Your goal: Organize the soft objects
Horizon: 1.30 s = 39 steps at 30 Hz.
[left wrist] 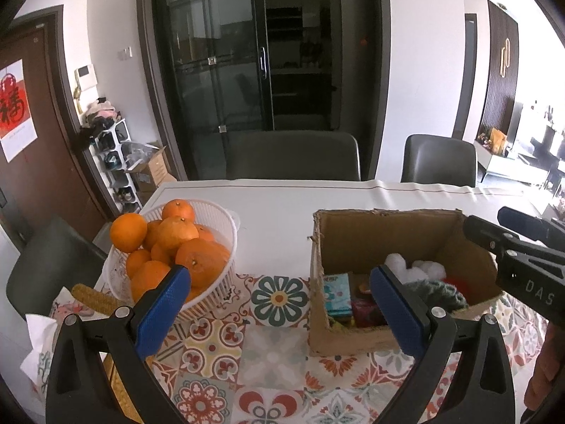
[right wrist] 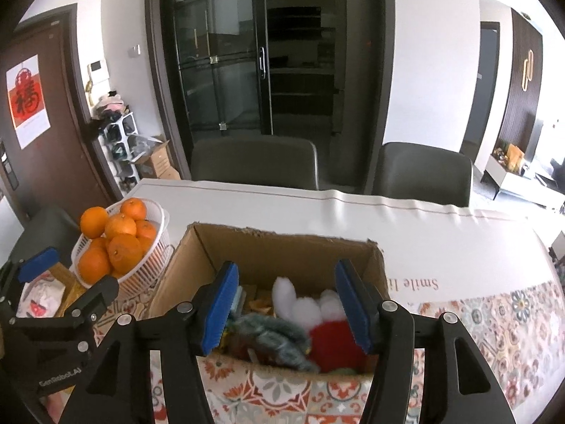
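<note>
An open cardboard box [left wrist: 353,236] [right wrist: 197,268] stands on the patterned tablecloth. Inside lie a white and red plush toy [right wrist: 317,314] [left wrist: 416,268], a grey-green fuzzy soft item [right wrist: 272,335] [left wrist: 438,291], and a teal packet [left wrist: 337,293]. My left gripper [left wrist: 282,304] is open and empty, above the cloth between the orange basket and the box. My right gripper [right wrist: 287,304] is open and empty, hovering over the box's near side above the soft toys. It shows at the right edge of the left wrist view [left wrist: 512,247]. The left gripper shows in the right wrist view [right wrist: 67,275].
A white basket [left wrist: 219,233] [right wrist: 155,251] of oranges stands left of the box. A corn cob [left wrist: 93,296] and a white tissue [left wrist: 40,339] lie at the near left. Two dark chairs [left wrist: 293,155] stand behind the table.
</note>
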Available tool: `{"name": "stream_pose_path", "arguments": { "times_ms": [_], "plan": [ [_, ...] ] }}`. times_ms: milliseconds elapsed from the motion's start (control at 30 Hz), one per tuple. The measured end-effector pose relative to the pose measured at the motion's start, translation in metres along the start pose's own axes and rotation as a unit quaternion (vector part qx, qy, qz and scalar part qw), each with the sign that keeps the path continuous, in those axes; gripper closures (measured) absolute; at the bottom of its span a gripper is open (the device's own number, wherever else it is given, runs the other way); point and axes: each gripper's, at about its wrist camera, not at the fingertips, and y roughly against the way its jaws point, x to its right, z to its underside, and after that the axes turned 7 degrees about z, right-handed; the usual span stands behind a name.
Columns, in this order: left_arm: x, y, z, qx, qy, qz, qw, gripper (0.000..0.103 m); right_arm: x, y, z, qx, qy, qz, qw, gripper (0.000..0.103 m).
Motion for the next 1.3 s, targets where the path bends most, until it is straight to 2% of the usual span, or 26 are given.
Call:
{"name": "stream_pose_path", "arguments": {
  "times_ms": [200, 267, 767, 933, 1300],
  "plan": [
    [0.012, 0.031, 0.017, 0.015, -0.017, 0.005, 0.9997, 0.000, 0.005, 0.032, 0.028, 0.013, 0.000, 0.016, 1.000, 0.044],
    [0.015, 0.042, 0.025, 0.023, -0.022, 0.006, 0.9995, 0.000, 0.006, 0.045, 0.038, 0.020, -0.003, 0.020, 1.000, 0.036],
    [0.036, 0.120, 0.084, 0.068, -0.050, 0.019, 0.9962, 0.000, 0.016, 0.130, 0.114, 0.061, -0.028, 0.069, 0.995, 0.021],
    [0.039, 0.144, 0.103, 0.079, -0.048, 0.028, 0.9953, 0.000, 0.015, 0.159, 0.137, 0.077, -0.038, 0.075, 0.994, 0.019],
    [0.043, 0.188, 0.141, 0.097, -0.056, 0.018, 0.9936, 0.000, 0.016, 0.200, 0.178, 0.094, -0.043, 0.081, 0.991, 0.018]
  ]
}}
